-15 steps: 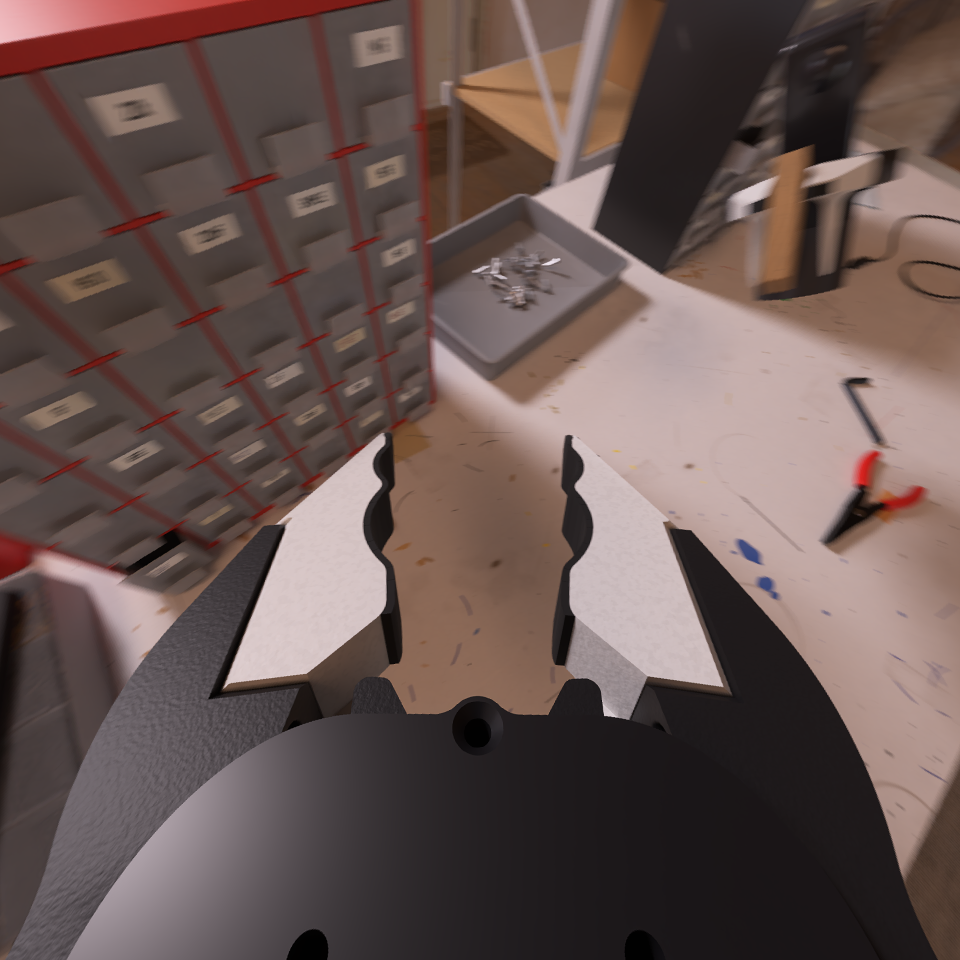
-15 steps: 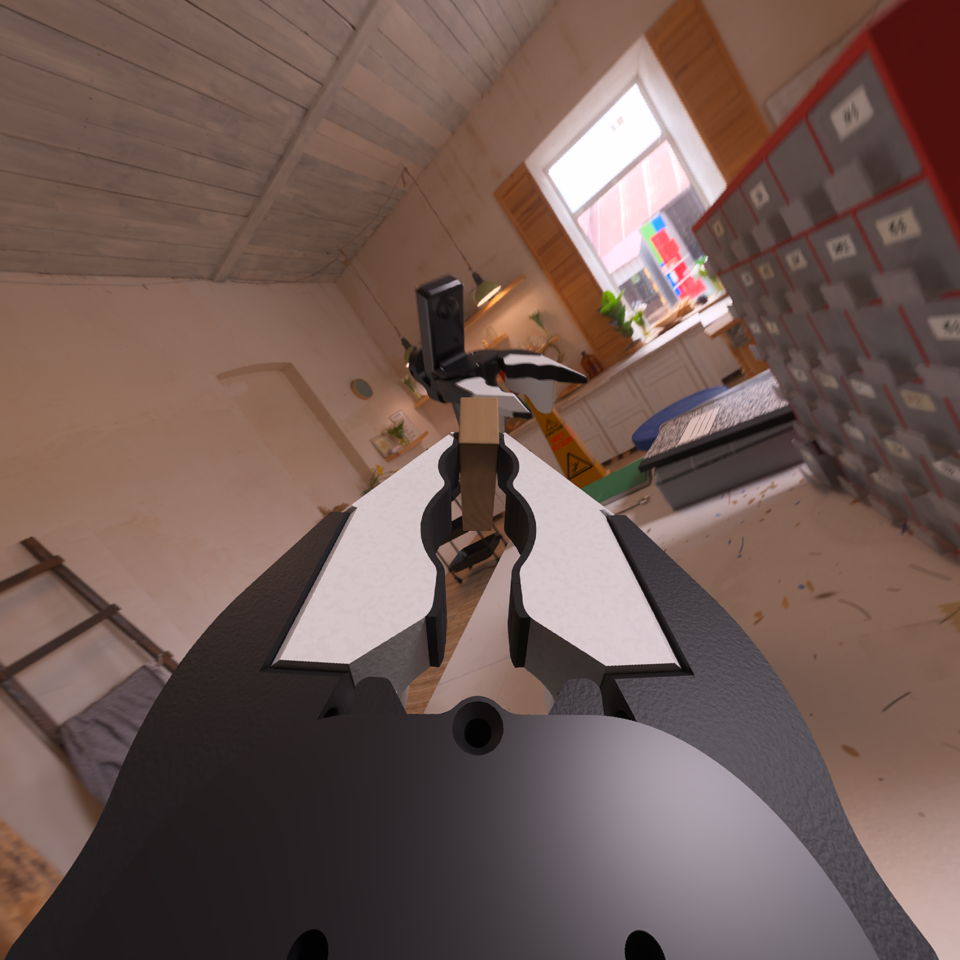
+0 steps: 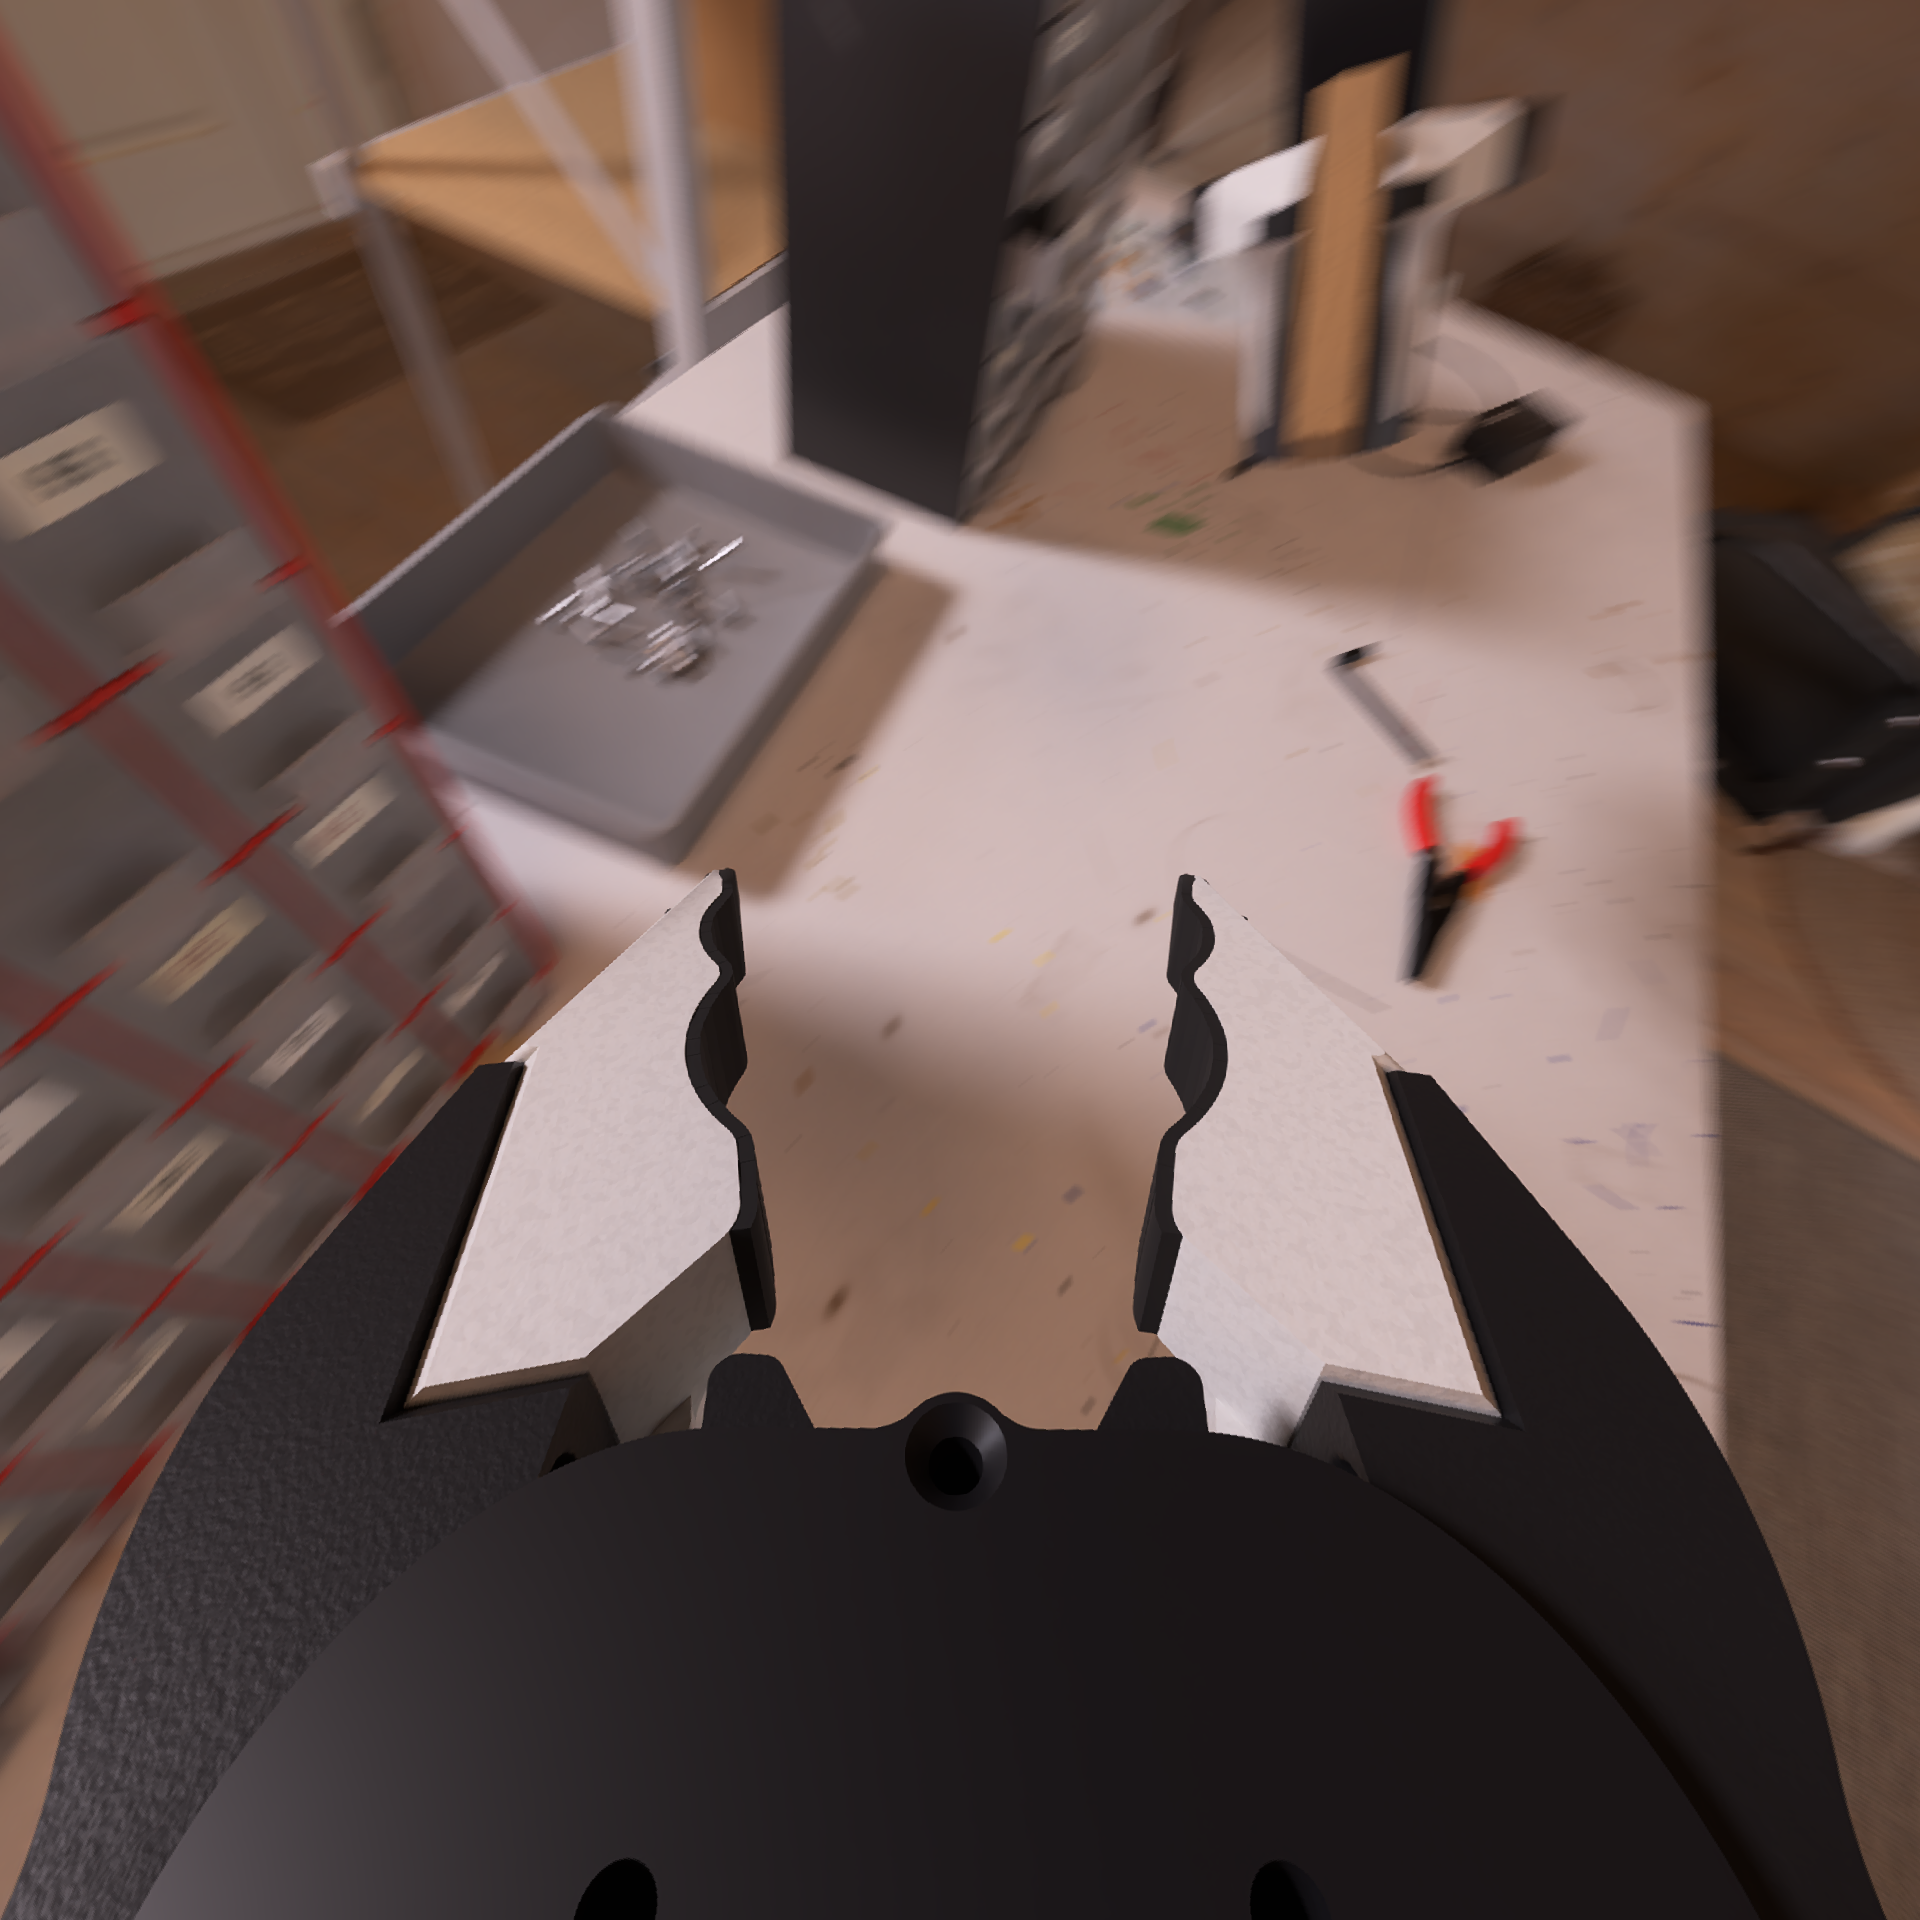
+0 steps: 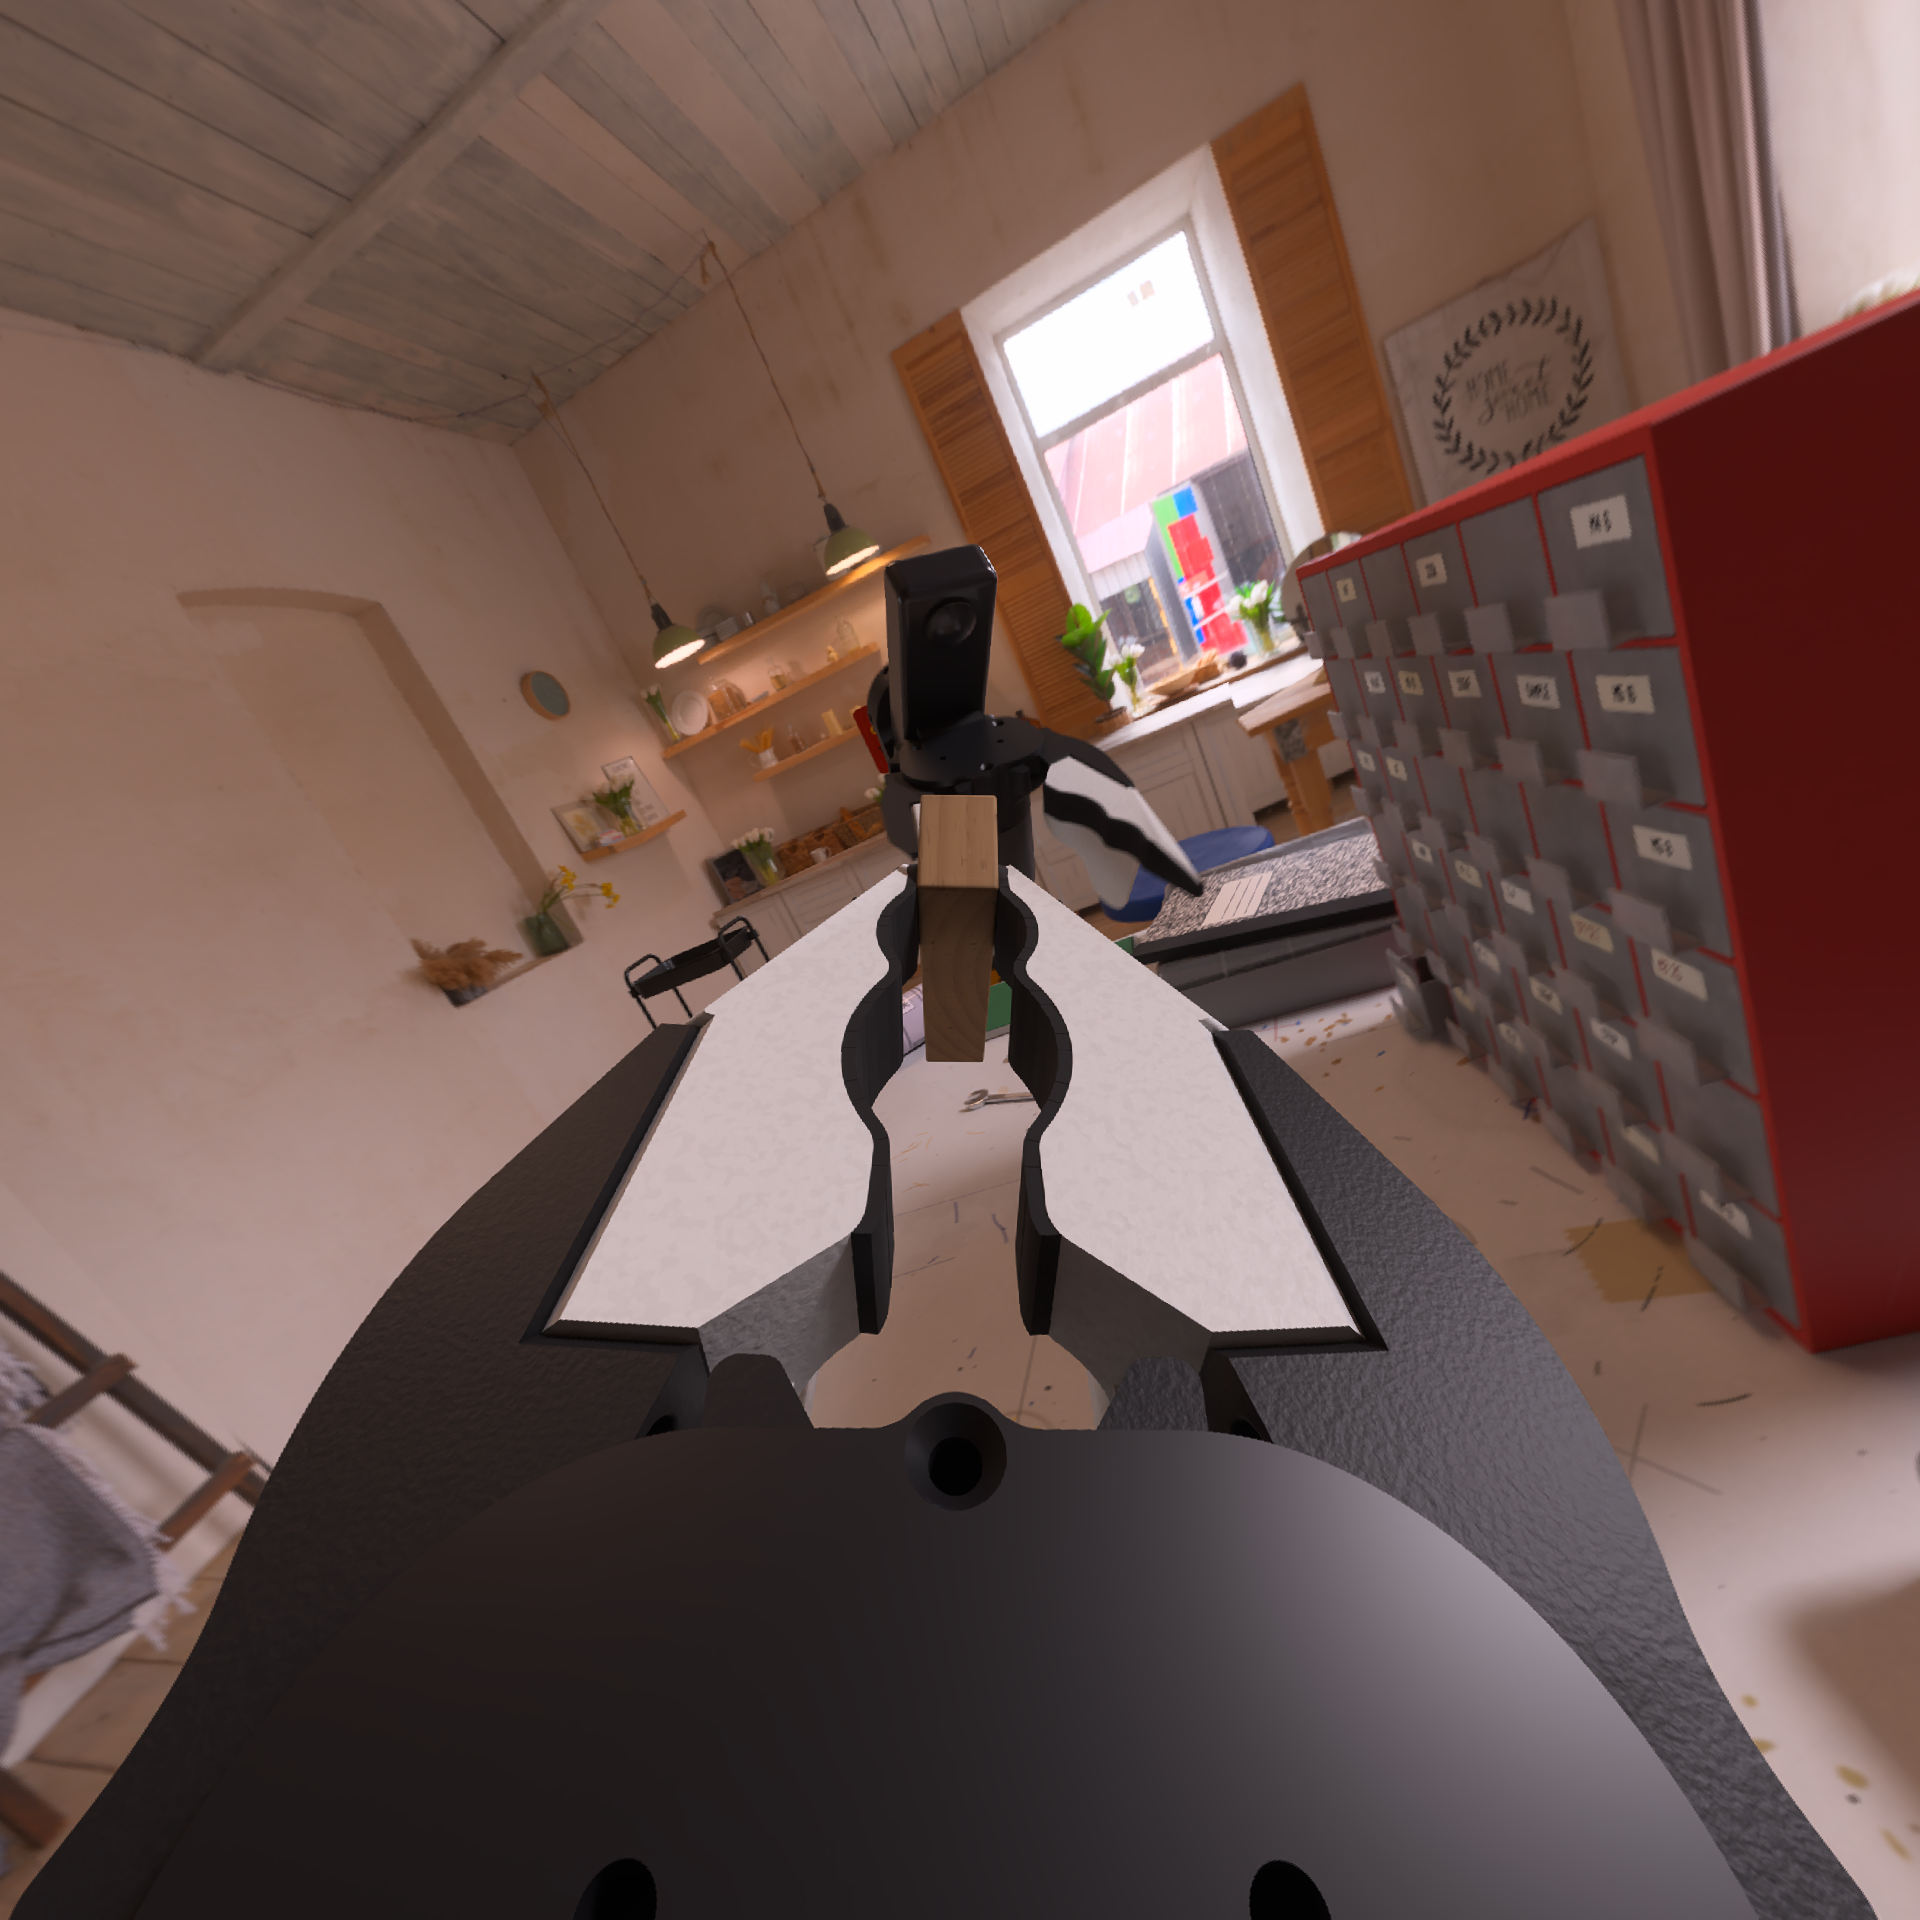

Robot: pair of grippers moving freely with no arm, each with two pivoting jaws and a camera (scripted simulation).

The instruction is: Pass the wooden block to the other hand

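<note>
The wooden block (image 4: 956, 914) is a light tan bar held upright between the tips of my right gripper (image 4: 956, 885), which is shut on it above the workbench. My left gripper (image 3: 956, 894) is open and empty, pointing down at the bench top. In the right wrist view the left gripper (image 4: 951, 717) hangs just beyond the block, with one white finger (image 4: 1117, 831) spread to the right. In the left wrist view the block (image 3: 1340, 260) and the right gripper's white fingers (image 3: 1247, 213) show blurred at the far upper right.
A red cabinet of small grey drawers (image 3: 208, 779) stands at the left, also seen in the right wrist view (image 4: 1662, 852). On the bench (image 3: 1143, 675) lie a grey tray of metal parts (image 3: 644, 634), red-handled pliers (image 3: 1444, 873), a hex key (image 3: 1382, 707) and a black panel (image 3: 894, 239).
My left gripper's jaws have spread wider and its view has swung, blurring the scene. The left gripper looks slightly nearer in the right wrist view. The right gripper still holds the block.
</note>
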